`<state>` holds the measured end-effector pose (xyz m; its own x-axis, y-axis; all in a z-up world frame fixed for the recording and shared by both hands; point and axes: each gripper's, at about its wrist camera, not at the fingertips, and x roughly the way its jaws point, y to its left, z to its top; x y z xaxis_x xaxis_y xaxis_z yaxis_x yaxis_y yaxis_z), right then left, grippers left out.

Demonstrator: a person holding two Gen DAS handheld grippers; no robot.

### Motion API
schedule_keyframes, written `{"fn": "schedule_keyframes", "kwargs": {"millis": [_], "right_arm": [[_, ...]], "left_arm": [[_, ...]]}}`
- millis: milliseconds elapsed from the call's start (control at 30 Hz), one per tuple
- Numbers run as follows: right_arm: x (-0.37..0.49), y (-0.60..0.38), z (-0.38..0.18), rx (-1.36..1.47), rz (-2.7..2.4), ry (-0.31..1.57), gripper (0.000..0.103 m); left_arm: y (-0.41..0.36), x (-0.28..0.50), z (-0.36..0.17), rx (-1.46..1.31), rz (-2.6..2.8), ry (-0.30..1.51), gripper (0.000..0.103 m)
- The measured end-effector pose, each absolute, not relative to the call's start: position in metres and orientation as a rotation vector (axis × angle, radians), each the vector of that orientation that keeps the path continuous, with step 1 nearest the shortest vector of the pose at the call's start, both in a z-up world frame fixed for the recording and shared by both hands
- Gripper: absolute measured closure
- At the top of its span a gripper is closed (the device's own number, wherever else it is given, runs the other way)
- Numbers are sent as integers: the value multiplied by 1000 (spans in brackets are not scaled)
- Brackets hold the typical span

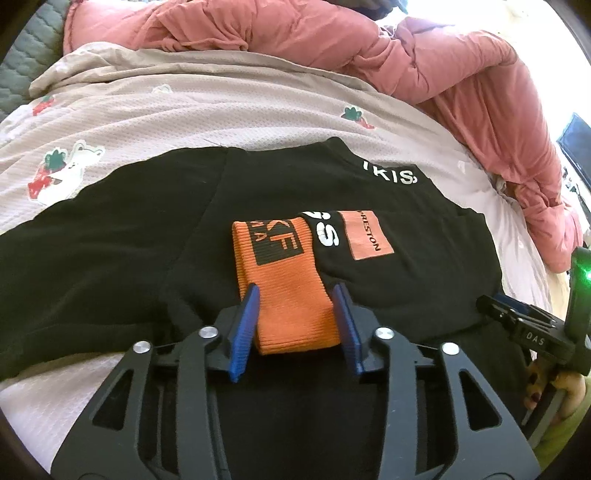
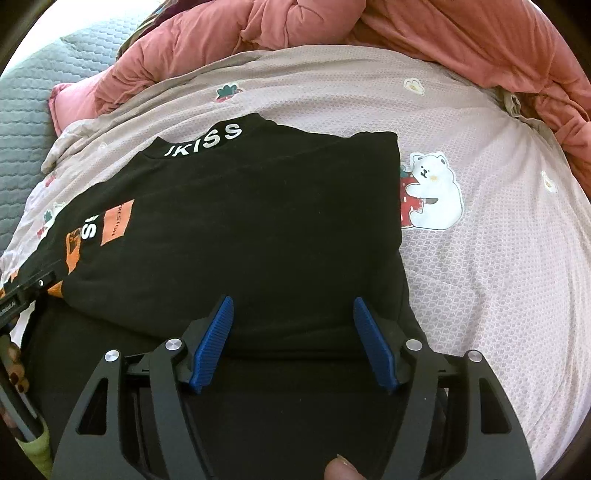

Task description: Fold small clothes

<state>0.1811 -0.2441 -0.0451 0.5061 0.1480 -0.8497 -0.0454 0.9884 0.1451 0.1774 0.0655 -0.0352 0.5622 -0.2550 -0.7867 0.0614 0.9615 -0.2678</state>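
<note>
Left wrist view first: my left gripper (image 1: 297,325) stands part-open, its blue pads (image 1: 245,328) either side of the orange cuff (image 1: 284,280) without pressing it, so nothing is held. I judge the cuff lies there because the sleeve is folded in across the body, its end pointing straight back at me between the jaws. Beyond the cuff is the black shirt (image 1: 129,236), lying flat, with an orange patch (image 1: 365,236) just right of the cuff and the white-lettered collar (image 1: 388,173) further out. To the far right I see my right gripper's body with a hand (image 1: 554,387) on it.

Right wrist view: my right gripper (image 2: 293,341) is wide, pads (image 2: 216,339) clear of the cloth, straddling the near folded edge of the shirt (image 2: 258,229). That edge looks thick and rounded, which suits a lower half brought up over the chest. The collar (image 2: 205,140) is ahead and to the left. A thumb tip (image 2: 340,469) rests on the rig below.

Under everything lies the pink sheet (image 2: 498,258) with its bear print (image 2: 432,192), and a bunched red quilt (image 2: 406,26) sits far beyond, keeping the folding area free.
</note>
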Motion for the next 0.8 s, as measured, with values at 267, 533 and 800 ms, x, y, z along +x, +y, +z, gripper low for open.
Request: {"fn": "schedule_keyframes", "kwargs": {"millis": [267,533,800], "right_arm": [[175,-243,-39,121,132,1024,35],[168,-233,-33,110,163,1009,35],[163,-218,-21,106,203,977,11]], "left_arm": [[68,169,-28,-204,-181,940,50],[72,154,-18,-202,-149,918,33],[83,138,-4,-203,-107,880,21]]}}
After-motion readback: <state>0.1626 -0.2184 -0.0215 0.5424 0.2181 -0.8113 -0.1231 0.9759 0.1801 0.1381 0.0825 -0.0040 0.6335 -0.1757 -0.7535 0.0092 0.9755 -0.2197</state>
